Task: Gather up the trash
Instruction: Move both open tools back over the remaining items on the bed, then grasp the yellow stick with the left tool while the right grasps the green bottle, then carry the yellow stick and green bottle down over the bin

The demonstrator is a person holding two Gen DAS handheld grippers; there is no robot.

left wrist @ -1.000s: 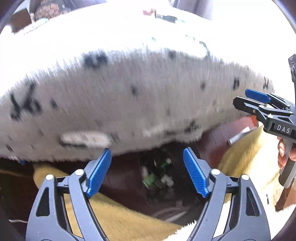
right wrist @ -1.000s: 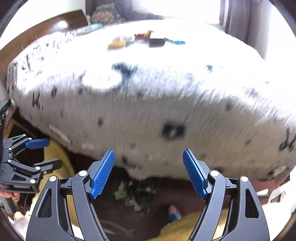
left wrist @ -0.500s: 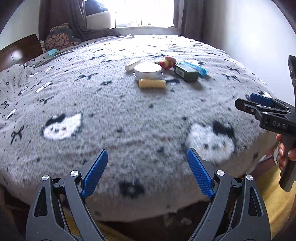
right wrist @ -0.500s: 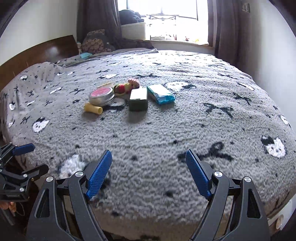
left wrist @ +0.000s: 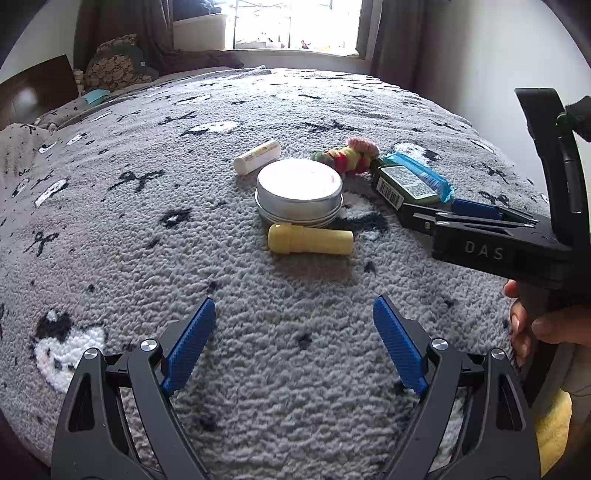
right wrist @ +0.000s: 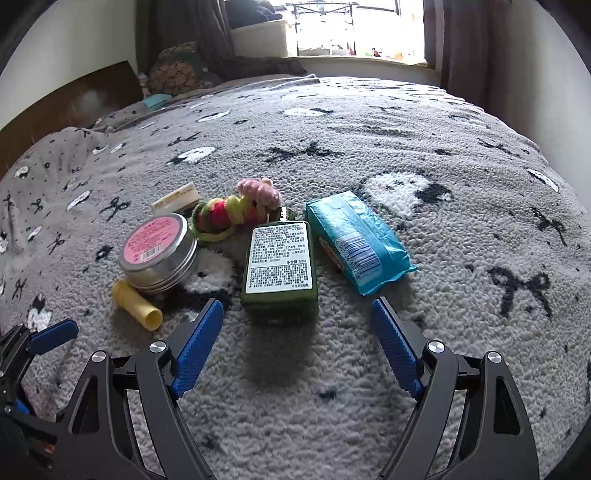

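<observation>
A cluster of small items lies on the grey fleece bedspread (left wrist: pixel 184 258): a round metal tin (left wrist: pixel 299 192) with a pink lid label (right wrist: pixel 159 254), a yellow tube (left wrist: pixel 310 240) (right wrist: pixel 136 304), a white lip-balm stick (left wrist: pixel 256 157) (right wrist: pixel 175 199), colourful scrunchies (left wrist: pixel 347 155) (right wrist: pixel 236 210), a green labelled bottle (left wrist: pixel 402 182) (right wrist: pixel 279 269) and a blue packet (left wrist: pixel 424 173) (right wrist: pixel 358 240). My left gripper (left wrist: pixel 293 304) hovers open, short of the yellow tube. My right gripper (right wrist: pixel 297 302) is open and empty, with the green bottle just beyond its tips.
In the left wrist view the right gripper (left wrist: pixel 432 212) reaches in from the right, a hand (left wrist: pixel 535 325) on its handle. Pillows (right wrist: pixel 177 70) and a wooden headboard (right wrist: pixel 74 99) lie far left. A window (right wrist: pixel 351 26) and curtains stand behind. Yellow rug (left wrist: pixel 550 424) shows past the bed's edge.
Both grippers rose from the dark gap below the bed's edge and moved forward over the bedspread. The cluster of items now sits much closer to both.
</observation>
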